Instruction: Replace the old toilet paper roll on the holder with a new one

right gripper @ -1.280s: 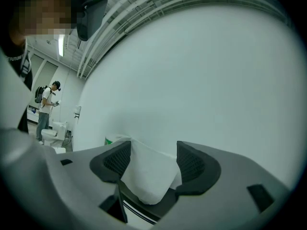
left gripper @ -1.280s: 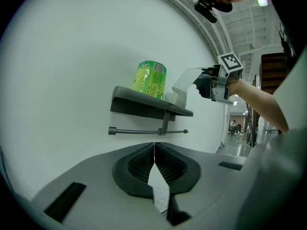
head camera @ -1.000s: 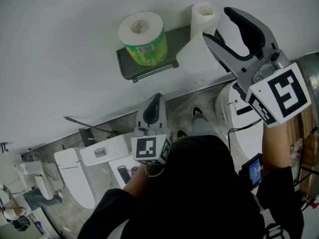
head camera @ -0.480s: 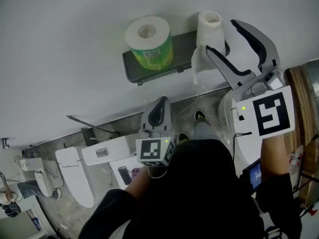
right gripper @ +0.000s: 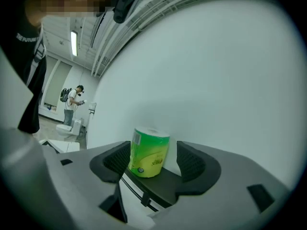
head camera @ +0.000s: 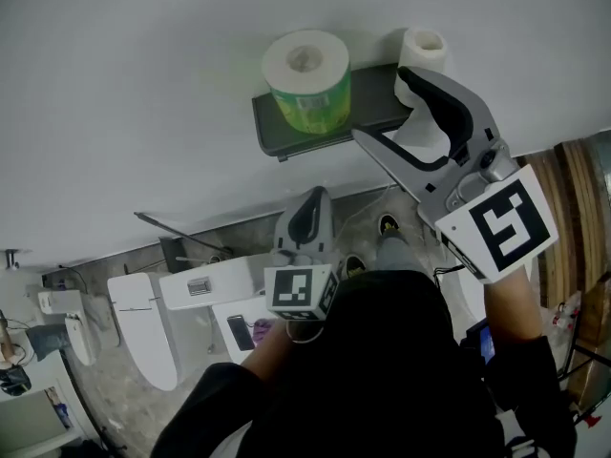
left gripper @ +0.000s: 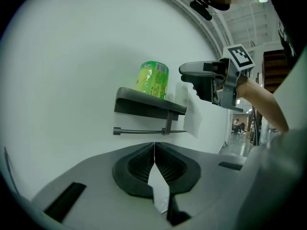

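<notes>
A dark grey plastic wall holder, made up of a flat shelf with a thin metal bar slung under it, is fixed to the smooth white wall. The shelf carries two rolls.

On its left half stands the full cylindrical toilet paper roll in glossy green plastic wrap. It is upright, with its white end and hollow core facing up. At the shelf's right end stands the slimmer, unwrapped white toilet paper roll, also upright. A soft loose white sheet hangs down past the shelf's edge at that end.

The right gripper is grey moulded plastic with black ribbed pads and a square-marked cube behind. It is held about level at the shelf's right end, and in the head view it partly covers the slimmer roll. Its jaws stand wide apart with nothing pressed between them. In the right gripper view the green-wrapped roll appears between the two pads, farther along the shelf and clear of both.

The left gripper sits lower, below the holder and away from the wall. Its ribbed pads are brought together. A thin white sliver shows in the seam between them, and I cannot tell what it is.

Far beneath, a pale glossy ceramic toilet stands on the mottled grey floor.
</notes>
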### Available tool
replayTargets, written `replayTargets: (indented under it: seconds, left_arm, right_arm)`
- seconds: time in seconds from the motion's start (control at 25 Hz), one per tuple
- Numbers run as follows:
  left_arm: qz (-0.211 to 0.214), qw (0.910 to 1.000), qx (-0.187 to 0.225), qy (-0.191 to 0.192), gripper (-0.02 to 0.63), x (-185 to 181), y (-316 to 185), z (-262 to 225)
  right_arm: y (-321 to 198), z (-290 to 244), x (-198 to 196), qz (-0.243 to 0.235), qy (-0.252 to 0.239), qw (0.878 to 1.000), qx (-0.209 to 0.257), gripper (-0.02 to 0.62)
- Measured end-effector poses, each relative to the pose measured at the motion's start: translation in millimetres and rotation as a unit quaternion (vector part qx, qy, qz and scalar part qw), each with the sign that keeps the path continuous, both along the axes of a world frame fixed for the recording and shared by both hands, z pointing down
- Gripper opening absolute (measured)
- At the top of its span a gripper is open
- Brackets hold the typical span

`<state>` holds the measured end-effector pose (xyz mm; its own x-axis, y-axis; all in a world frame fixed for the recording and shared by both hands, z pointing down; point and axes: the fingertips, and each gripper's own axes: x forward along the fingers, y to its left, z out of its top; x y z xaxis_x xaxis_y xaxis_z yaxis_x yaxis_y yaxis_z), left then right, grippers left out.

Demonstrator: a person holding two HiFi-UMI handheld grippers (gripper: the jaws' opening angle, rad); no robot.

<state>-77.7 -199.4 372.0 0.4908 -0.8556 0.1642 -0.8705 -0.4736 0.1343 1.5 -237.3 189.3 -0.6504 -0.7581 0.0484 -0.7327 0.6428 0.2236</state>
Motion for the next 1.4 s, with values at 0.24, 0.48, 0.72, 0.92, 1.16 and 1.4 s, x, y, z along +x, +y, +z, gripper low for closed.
replayTargets:
  seconds: [0.24, 0.48, 0.72, 0.92, 1.16, 1.4]
  left_arm:
    - [-0.024, 0.9997, -0.003, -0.002, 0.023, -21.4, 2.0, 4.6]
    - [-0.056, 0.9984, -0.008, -0.002, 0.023, -48.1, 7.1, 8.4]
    - [-0.084, 0.9963, -0.015, -0.004, 0.023, -75.0, 16.1, 11.4]
    - [-0.095, 0.9953, -0.016, -0.002, 0.023, -86.2, 20.3, 11.4]
    - [-0.102, 0.9947, -0.016, -0.001, 0.023, -96.2, 22.2, 13.2]
    - [-0.105, 0.9943, -0.020, -0.001, 0.023, -100.8, 32.8, 16.6]
  right_arm:
    - [-17.3, 13.8, -26.0, -0.007, -0.051, 0.998, -0.045, 0.320]
    - [-40.4, 24.2, -49.1, 0.008, -0.057, 0.996, -0.073, 0.366]
    - [-58.2, 25.9, -55.8, 0.040, -0.054, 0.995, -0.078, 0.382]
    - [-61.5, 26.5, -61.6, 0.054, -0.045, 0.994, -0.079, 0.387]
    - [-64.5, 28.5, -66.7, 0.058, -0.054, 0.994, -0.070, 0.389]
    - [-63.0, 28.9, -66.4, 0.051, -0.050, 0.995, -0.068, 0.388]
